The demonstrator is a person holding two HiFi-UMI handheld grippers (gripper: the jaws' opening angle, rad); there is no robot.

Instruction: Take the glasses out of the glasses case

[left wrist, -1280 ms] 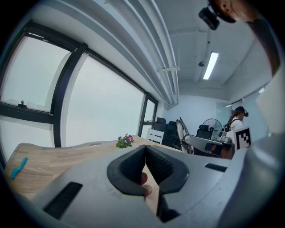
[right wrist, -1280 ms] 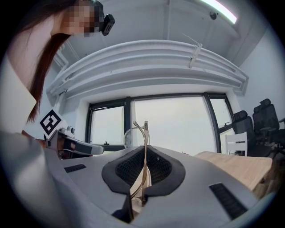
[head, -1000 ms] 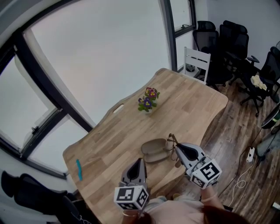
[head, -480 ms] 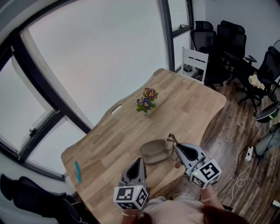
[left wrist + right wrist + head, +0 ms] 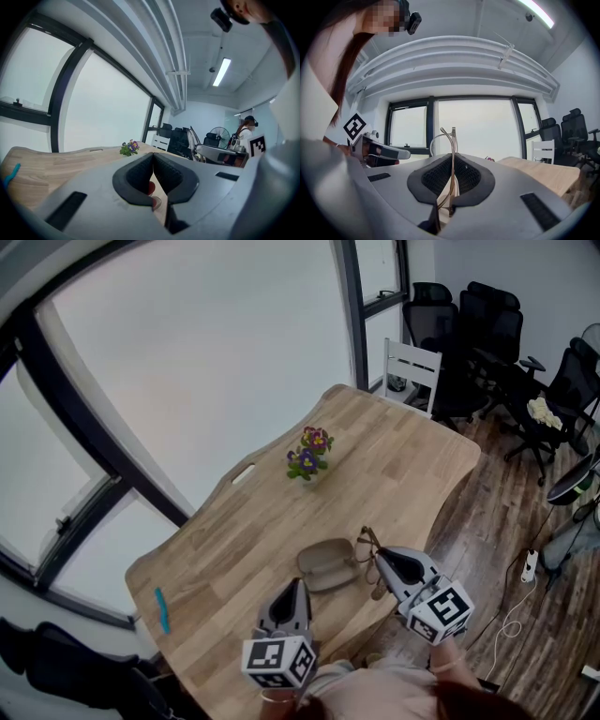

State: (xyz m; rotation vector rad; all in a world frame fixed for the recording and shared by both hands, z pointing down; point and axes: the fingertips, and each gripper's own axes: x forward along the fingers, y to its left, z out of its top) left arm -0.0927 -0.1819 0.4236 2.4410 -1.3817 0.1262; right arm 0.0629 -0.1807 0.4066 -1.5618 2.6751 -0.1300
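1. Taupe glasses case (image 5: 328, 563) lies flat on the wooden table (image 5: 403, 465).
2. Just right of the case: glasses (image 5: 367, 551), thin frame upright, out of the case.
3. Right gripper (image 5: 379, 559), just right of the case, pinches the glasses between its jaws.
4. Left gripper (image 5: 298, 587), just in front of the case, jaws pressed together on nothing.
5. Well behind the case: small flower pot (image 5: 307, 456).

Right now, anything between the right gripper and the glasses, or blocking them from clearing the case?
Nothing visible. The right gripper is shut on the glasses, which stand just past the glasses case's right end, with bare table beyond.
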